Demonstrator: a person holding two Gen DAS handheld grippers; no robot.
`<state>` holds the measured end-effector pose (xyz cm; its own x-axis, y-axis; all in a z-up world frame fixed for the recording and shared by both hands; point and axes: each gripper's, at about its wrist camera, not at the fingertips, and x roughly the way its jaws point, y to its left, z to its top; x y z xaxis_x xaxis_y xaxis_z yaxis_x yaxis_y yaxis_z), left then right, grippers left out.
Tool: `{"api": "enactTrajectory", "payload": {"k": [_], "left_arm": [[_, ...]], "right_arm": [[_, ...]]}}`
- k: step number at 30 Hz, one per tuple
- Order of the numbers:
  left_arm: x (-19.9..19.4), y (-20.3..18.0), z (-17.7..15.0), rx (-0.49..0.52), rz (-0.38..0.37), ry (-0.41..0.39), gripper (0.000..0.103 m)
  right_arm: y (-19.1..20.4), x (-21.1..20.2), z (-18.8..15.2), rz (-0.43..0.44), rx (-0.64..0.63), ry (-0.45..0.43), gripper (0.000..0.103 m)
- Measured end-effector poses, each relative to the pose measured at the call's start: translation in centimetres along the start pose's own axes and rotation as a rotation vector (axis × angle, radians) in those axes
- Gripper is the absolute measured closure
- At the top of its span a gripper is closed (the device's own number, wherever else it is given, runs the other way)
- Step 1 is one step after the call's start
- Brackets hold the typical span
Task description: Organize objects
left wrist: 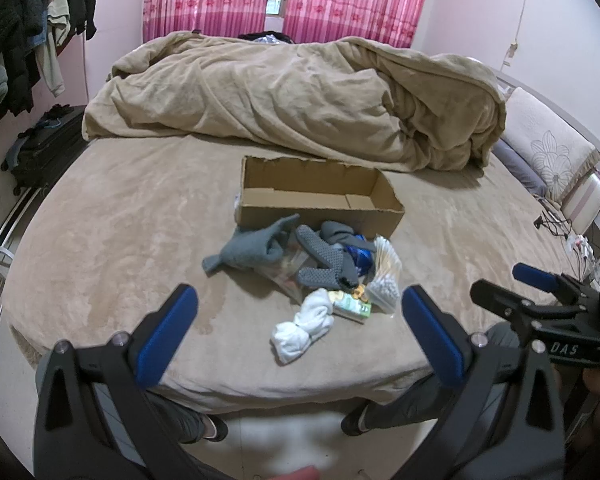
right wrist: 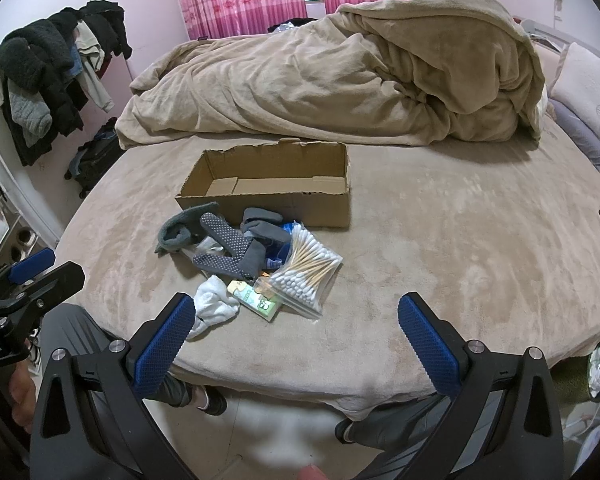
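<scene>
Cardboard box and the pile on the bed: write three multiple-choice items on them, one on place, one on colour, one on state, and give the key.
1. Where does the pile of small items lie relative to the cardboard box?
A. inside it
B. on the bed in front of it
C. behind it by the blanket

2. What colour is the balled sock nearest the grippers?
A. white
B. red
C. black

3. How do the left gripper and right gripper stand?
A. both shut on socks
B. one open, one shut
C. both open, holding nothing

Key: 1 B, the box interior is bare; 2 A, it shows plain white; 3 C, wide gaps between the blue pads.

Soft window daylight, heavy fisheye edges.
</scene>
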<state>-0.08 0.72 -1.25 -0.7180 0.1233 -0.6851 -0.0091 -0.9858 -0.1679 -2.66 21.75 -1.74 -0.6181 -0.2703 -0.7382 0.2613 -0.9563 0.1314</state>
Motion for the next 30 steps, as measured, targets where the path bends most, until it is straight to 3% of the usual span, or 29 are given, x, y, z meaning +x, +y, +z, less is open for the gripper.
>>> {"api": "enactTrajectory", "payload": {"k": [30], "left_arm": [[1.8, 0.1, -0.5, 0.012, 0.001, 0.028, 0.001]], "right_arm": [[-0.5, 1.1, -0.1, -0.003, 0.005, 0.016, 0.0]]}}
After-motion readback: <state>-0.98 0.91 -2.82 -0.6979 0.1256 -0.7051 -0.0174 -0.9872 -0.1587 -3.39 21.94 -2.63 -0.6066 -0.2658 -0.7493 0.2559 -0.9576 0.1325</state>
